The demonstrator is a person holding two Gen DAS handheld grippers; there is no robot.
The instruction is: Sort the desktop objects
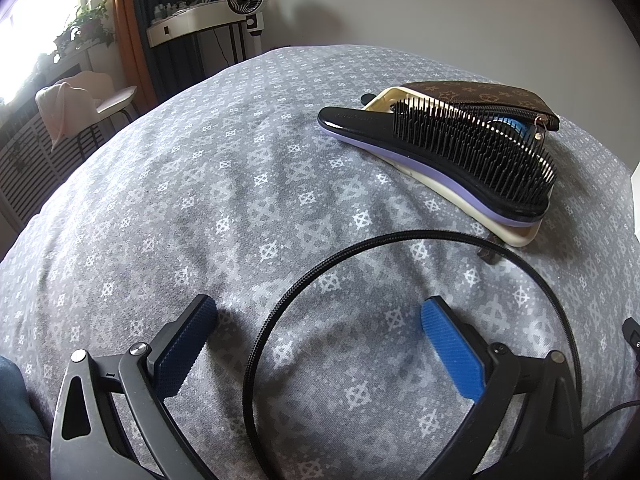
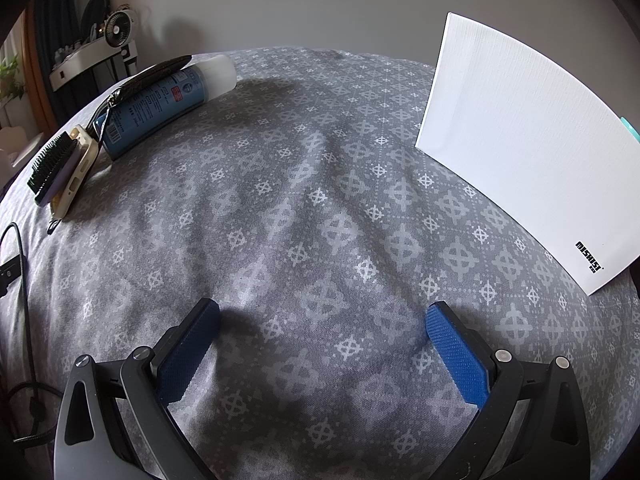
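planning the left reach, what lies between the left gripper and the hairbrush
In the left wrist view, a black braided cable arcs between the left gripper and hairbrush; otherwise only patterned cloth.

A black hairbrush (image 1: 460, 152) with a lilac rim lies bristles-up on a cream, flat rectangular case (image 1: 516, 234), at the far right in the left wrist view. Behind it, a brown monogram zip pouch (image 1: 480, 96) lies open around a blue tube (image 2: 156, 104) with a white cap, lying on its side. A thin black hoop headband (image 1: 360, 264) lies flat nearer. A white box (image 2: 520, 152) stands upright far right.
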